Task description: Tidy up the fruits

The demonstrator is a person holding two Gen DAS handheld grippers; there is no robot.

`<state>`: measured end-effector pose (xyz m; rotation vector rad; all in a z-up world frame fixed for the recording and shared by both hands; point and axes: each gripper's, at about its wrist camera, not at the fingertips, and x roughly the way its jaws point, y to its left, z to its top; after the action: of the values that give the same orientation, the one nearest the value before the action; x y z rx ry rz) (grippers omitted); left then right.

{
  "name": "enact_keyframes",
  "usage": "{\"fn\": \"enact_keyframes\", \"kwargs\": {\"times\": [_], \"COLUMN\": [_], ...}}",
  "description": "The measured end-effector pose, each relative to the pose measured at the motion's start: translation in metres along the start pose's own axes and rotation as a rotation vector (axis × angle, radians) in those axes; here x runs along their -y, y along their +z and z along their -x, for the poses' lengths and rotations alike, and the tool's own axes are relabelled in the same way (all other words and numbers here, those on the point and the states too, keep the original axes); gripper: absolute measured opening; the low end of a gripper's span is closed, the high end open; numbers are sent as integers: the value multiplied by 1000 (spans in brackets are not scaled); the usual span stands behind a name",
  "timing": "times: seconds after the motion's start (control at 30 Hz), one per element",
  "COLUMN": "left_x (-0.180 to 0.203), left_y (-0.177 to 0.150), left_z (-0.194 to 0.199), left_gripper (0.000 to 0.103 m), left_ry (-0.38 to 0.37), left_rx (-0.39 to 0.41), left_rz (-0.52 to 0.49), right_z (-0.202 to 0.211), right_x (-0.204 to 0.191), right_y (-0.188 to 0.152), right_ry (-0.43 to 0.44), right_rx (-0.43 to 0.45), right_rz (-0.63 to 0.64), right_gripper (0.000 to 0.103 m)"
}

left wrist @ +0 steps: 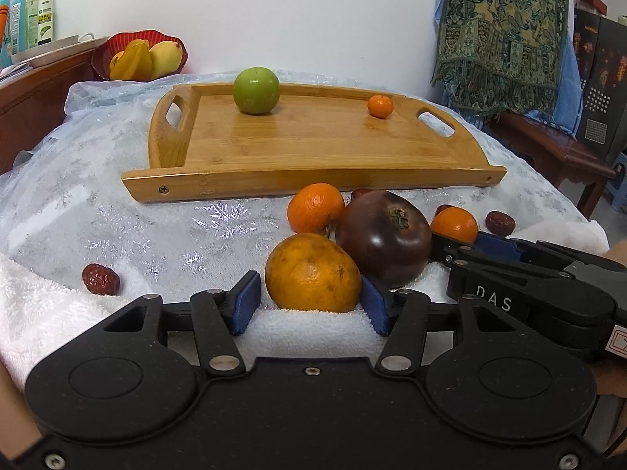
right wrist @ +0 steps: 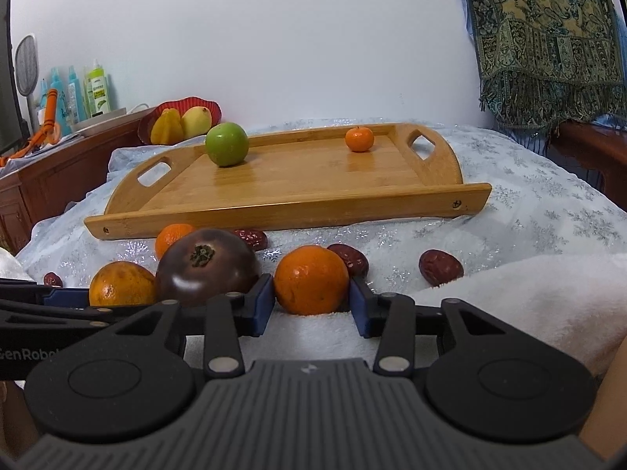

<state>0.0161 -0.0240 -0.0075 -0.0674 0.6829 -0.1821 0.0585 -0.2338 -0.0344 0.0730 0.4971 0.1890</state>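
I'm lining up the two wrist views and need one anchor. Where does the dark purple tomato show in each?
Left wrist: the dark purple tomato sits right of centre, behind the dull orange that lies between the left gripper fingers.
Right wrist: the tomato sits left of centre, beside the right gripper.
Shared landmark: the green apple on the wooden tray.

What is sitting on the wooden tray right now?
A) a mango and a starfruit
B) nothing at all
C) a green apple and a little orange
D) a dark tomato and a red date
C: the green apple and a small orange rest on the wooden tray, far apart from each other, while the other fruits lie on the cloth in front of it.
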Motion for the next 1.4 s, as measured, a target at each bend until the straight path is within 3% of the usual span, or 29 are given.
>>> {"fn": "enact_keyframes", "kwargs": {"times": [0.1, 0.53, 0.97, 1.4], "left_x": [1, 0, -21, -24], "left_y": [1, 1, 5, 52], "left_z": [0, -4, 6, 2], "left_gripper": [49, 48, 48, 48], "left_ry": [-6, -13, 12, 10], "left_rx": [1, 60, 114, 180], "left_rz": [-1, -45, 13, 19], "right_z": [0, 1, 16, 10], "right_x": [0, 15, 10, 0], "right_y": [1, 11, 29, 40], "right_ry": [0, 40, -2, 26], "right_rx": [0, -31, -9, 44], "right_rz": [-10, -95, -38, -31], "right_gripper": [47, 43, 43, 43]}}
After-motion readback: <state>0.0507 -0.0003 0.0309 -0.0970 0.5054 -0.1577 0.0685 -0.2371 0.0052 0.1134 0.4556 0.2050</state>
